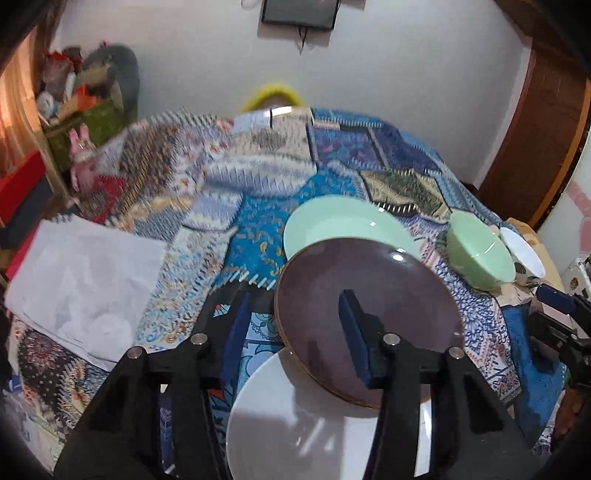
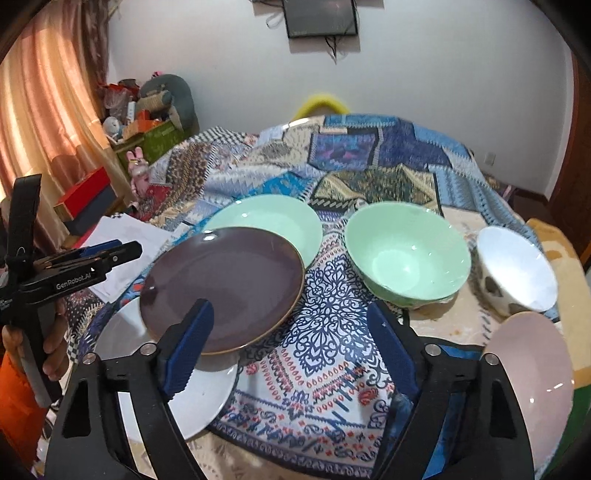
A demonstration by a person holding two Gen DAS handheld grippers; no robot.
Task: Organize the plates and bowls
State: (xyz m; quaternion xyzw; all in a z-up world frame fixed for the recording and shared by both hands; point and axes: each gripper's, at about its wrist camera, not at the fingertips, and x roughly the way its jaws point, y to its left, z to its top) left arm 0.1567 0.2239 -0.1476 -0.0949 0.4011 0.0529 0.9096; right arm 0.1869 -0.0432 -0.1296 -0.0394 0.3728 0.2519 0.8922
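brown plate (image 2: 221,284) lies tilted across white plate (image 2: 173,391) and green plate (image 2: 280,225) on patterned cloth (image 2: 317,354); green bowl (image 2: 408,254) beside (right); left gripper (image 1: 295,332) jaws spread, right gripper (image 2: 291,347) jaws spread, both empty

Place: a home bedroom
Bedding: patchwork quilt (image 2: 369,166) spread ahead of the claw
Window: orange curtain (image 2: 40,122) far left
Clutter: stuffed toys (image 2: 162,96) beyond-left
Wall: dark screen (image 2: 321,16) straight ahead
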